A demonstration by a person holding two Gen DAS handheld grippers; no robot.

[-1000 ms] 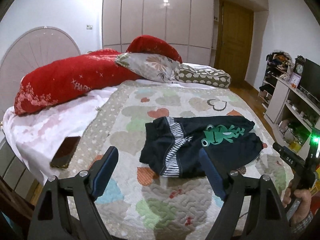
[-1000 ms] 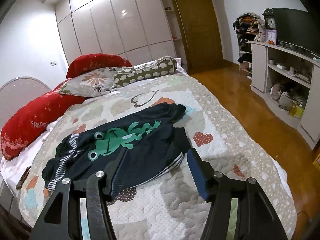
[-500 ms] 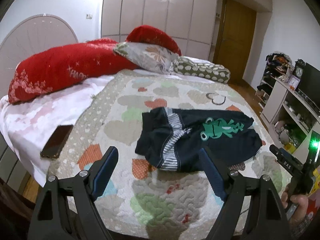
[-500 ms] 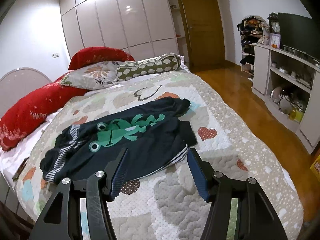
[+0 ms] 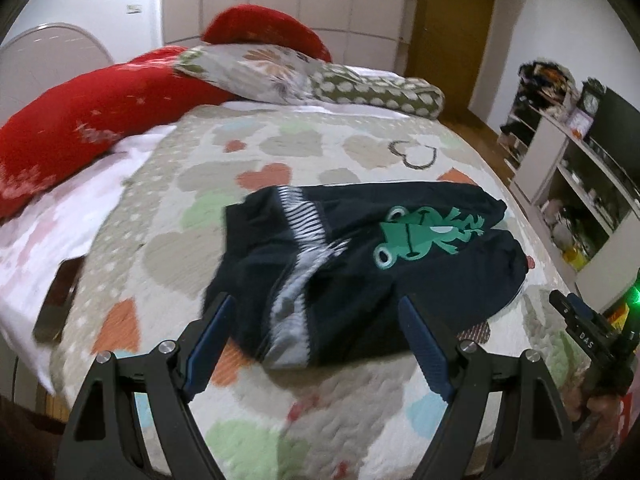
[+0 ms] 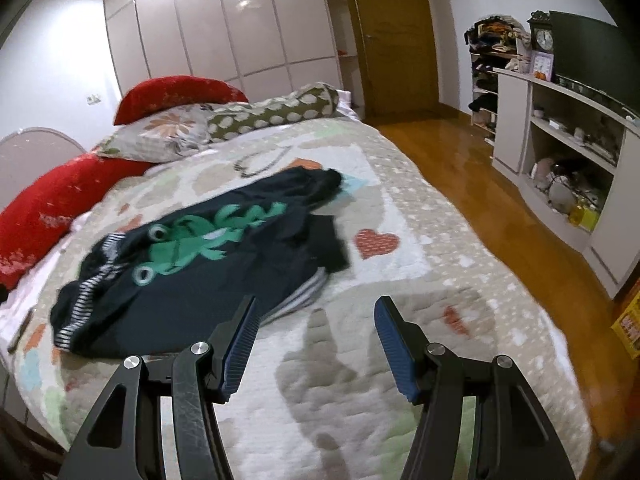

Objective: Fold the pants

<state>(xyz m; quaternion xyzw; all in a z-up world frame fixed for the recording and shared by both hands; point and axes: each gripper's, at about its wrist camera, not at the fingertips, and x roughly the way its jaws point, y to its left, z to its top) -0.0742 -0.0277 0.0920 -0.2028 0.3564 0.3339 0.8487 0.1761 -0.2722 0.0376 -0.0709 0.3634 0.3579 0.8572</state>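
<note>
Dark navy pants (image 5: 360, 264) with a green frog print and a striped waistband lie crumpled on the heart-patterned quilt (image 5: 248, 400). They also show in the right wrist view (image 6: 192, 264). My left gripper (image 5: 316, 304) is open and empty, hovering over the near waistband end. My right gripper (image 6: 314, 306) is open and empty, above the quilt just right of the pants' near leg end. The right gripper's body also shows at the right edge of the left wrist view (image 5: 592, 340).
Red pillows (image 5: 92, 100), a floral pillow (image 5: 256, 68) and a spotted bolster (image 5: 376, 88) lie at the head of the bed. A dark phone (image 5: 56, 300) lies near the left bed edge. White shelves (image 6: 568, 160) and wooden floor (image 6: 480, 184) are to the right.
Both grippers have moved forward and down toward the pants, which now look larger. Both stay open. The pants have not moved.
</note>
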